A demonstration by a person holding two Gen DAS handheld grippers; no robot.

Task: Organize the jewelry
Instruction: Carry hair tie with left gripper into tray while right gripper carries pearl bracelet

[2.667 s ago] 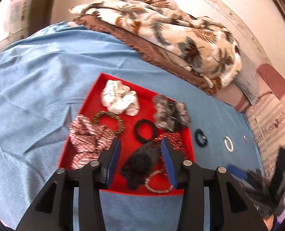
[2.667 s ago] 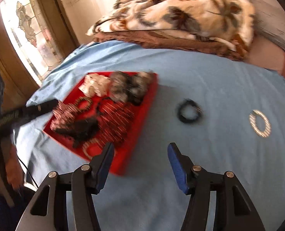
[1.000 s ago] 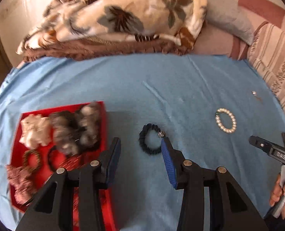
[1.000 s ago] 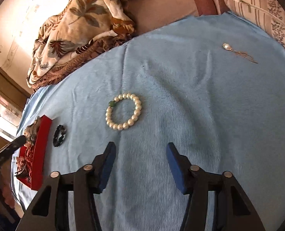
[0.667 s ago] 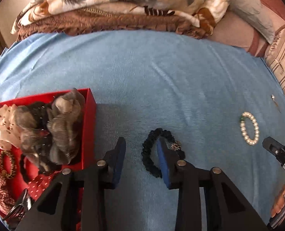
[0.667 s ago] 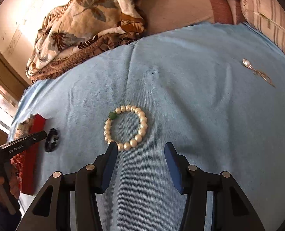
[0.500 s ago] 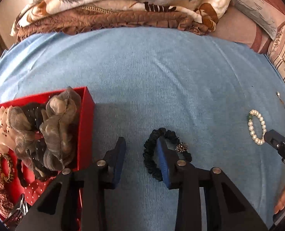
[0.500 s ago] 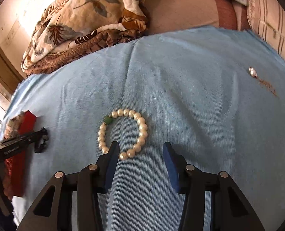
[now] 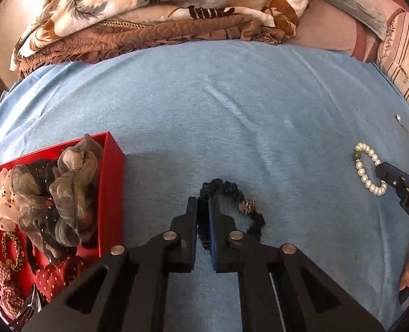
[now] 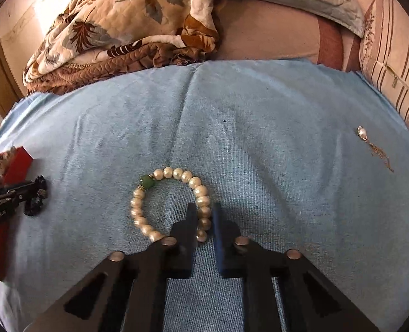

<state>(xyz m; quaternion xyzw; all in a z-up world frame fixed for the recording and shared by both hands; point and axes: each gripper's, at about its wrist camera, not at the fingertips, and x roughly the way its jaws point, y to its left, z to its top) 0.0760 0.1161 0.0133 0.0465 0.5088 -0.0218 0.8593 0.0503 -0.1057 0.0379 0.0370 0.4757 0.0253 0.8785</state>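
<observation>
Both sets of jaws, seen standing well apart a second ago, have just been closing and are now drawn in on their targets. In the left wrist view, the left gripper is clamped on the near-left side of the black scrunchie, whose band is pinched between the pads while the rest, with its small sparkly charm, lies on the blue sheet. The scrunchie, ahead of the open fingers a second ago, is now caught between them.

In the right wrist view, the right gripper is closed on the right side of the pearl bracelet; a few pearls are seen squeezed between the pads, and the green bead sits on the far-left arc. The bracelet, clear of the fingers a second ago, is now gripped, still flat on the sheet.

To the left of the scrunchie, the red tray is found just beside it, its near wall upright and its inside crowded with scrunchies and bands. Between scrunchie and bracelet, bare sheet is left open. Farther right, an earring lies well apart from the bracelet, near the striped cushion. At the far edge, the sheet is bounded by a folded leaf-print quilt.
</observation>
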